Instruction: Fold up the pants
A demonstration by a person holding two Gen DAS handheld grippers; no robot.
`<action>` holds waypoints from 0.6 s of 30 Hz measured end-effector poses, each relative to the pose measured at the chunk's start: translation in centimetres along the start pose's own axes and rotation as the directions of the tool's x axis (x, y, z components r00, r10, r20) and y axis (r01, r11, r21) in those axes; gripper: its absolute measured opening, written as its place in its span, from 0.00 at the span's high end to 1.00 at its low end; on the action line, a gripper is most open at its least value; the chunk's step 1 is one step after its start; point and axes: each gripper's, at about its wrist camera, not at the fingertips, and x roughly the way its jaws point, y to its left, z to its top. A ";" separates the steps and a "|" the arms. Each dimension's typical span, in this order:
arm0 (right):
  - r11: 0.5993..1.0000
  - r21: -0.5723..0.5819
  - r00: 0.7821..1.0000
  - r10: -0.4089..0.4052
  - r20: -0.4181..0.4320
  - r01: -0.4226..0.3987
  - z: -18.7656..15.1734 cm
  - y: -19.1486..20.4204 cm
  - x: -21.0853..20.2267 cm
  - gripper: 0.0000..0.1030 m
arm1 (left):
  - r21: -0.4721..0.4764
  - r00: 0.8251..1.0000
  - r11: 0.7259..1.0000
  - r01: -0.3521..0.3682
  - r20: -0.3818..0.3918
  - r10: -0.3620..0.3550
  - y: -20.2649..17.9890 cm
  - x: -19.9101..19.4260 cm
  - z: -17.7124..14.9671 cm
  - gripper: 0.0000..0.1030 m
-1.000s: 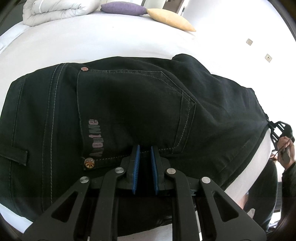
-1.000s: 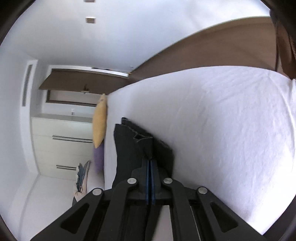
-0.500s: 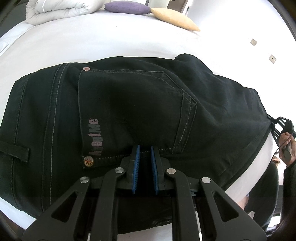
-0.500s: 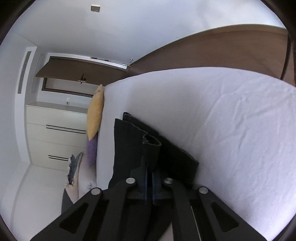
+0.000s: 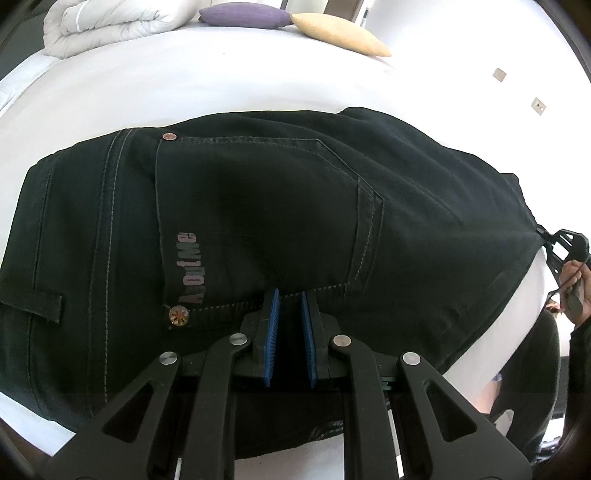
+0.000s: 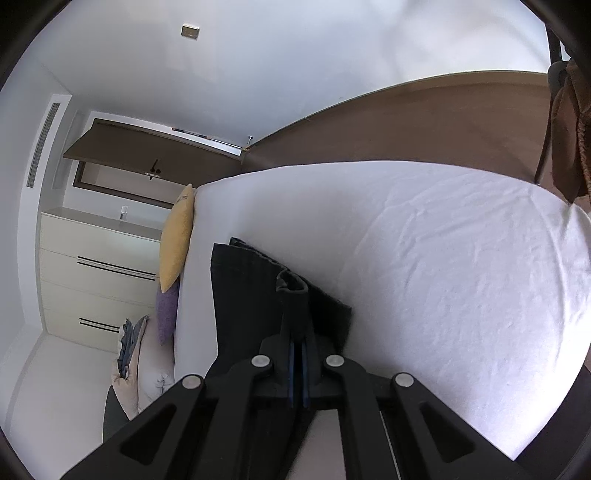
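Observation:
Black pants (image 5: 258, 192) lie flat on the white bed (image 5: 184, 81), back pocket and a grey logo facing up. My left gripper (image 5: 289, 295) is shut on the pants' near edge just below the pocket, with dark cloth between its blue pads. At the far right a hand holds my right gripper (image 5: 546, 236), clamped on the pants' other end. In the right wrist view that gripper (image 6: 297, 332) is shut on a raised fold of the pants (image 6: 243, 291), which run away to the left over the sheet (image 6: 443, 258).
A rolled white duvet (image 5: 107, 22), a purple pillow (image 5: 243, 16) and a yellow pillow (image 5: 340, 37) lie at the bed's far side. A cream dresser (image 6: 96, 269) stands beyond the pillows. A person's dark-trousered leg (image 5: 532, 369) is by the bed's right edge.
The right wrist view has tilted and shifted, and the gripped fold now stands larger and higher in it. The left gripper and the pants under it look unchanged.

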 end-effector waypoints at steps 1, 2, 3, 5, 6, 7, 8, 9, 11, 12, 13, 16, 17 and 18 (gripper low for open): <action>1.000 -0.007 1.000 -0.006 -0.001 0.006 0.0 -0.1 0.0 0.99 | 0.001 1.000 1.000 0.002 0.003 -0.002 0.1 0.0 0.0 0.88; 1.000 -0.018 1.000 -0.013 0.004 0.013 -0.1 -0.3 0.1 1.00 | 0.001 1.000 1.000 0.003 0.005 -0.003 0.2 0.0 0.0 0.88; 0.999 -0.036 1.000 -0.016 0.008 0.016 -0.2 -0.3 0.2 1.00 | 0.000 1.000 1.000 0.004 0.008 -0.004 0.3 -0.1 -0.1 0.88; 0.993 -0.113 1.000 -0.017 -0.002 0.017 -0.3 0.2 0.7 1.00 | -0.004 1.000 1.000 0.008 0.017 -0.008 0.5 -0.1 -0.2 0.88; 0.990 -0.139 1.000 -0.022 -0.021 0.018 -0.2 0.5 0.1 1.00 | -0.005 1.000 1.000 0.010 0.020 -0.010 0.6 -0.2 -0.4 0.88; 0.990 -0.142 0.999 -0.026 -0.032 0.021 -0.1 0.6 -0.2 0.92 | -0.008 1.000 1.000 0.014 0.025 -0.014 0.8 -0.3 -0.4 0.88; 0.988 -0.146 0.999 -0.043 -0.014 0.041 0.1 0.8 -1.4 0.89 | -0.012 0.999 1.000 0.019 0.029 -0.018 0.9 -0.4 -0.6 0.88; 0.985 -0.155 0.997 -0.075 0.029 0.079 0.3 1.1 -2.8 0.85 | -0.016 0.999 1.000 0.023 0.033 -0.022 1.0 -0.4 -0.7 0.88; 0.968 -0.169 0.978 -0.162 0.128 0.183 0.2 2.0 -5.1 0.52 | -0.023 0.999 0.999 0.026 0.042 -0.025 1.2 -0.5 -0.9 0.88; 0.967 -0.196 0.980 -0.134 0.146 0.161 -0.1 2.9 -6.2 0.52 | -0.022 0.999 0.999 0.024 0.045 -0.023 1.2 -0.6 -1.0 0.88; 0.964 -0.234 0.988 -0.097 0.119 0.123 -0.5 3.9 -6.4 0.54 | -0.021 0.999 1.000 0.022 0.049 -0.021 1.3 -0.6 -1.1 0.88; 0.924 -0.381 0.997 -0.048 -0.058 0.022 -4.1 8.0 -4.7 0.62 | -0.019 0.998 1.000 0.017 0.057 -0.016 1.4 -1.1 -1.5 0.88; 0.899 -0.435 0.986 -0.024 -0.164 -0.051 -6.7 10.0 -3.2 0.66 | -0.017 0.998 1.000 0.015 0.058 -0.014 1.3 -1.2 -1.6 0.88; 0.883 -0.458 0.971 -0.012 -0.237 -0.101 -8.7 11.3 -2.0 0.67 | -0.015 0.998 1.000 0.012 0.058 -0.011 1.1 -1.1 -1.7 0.88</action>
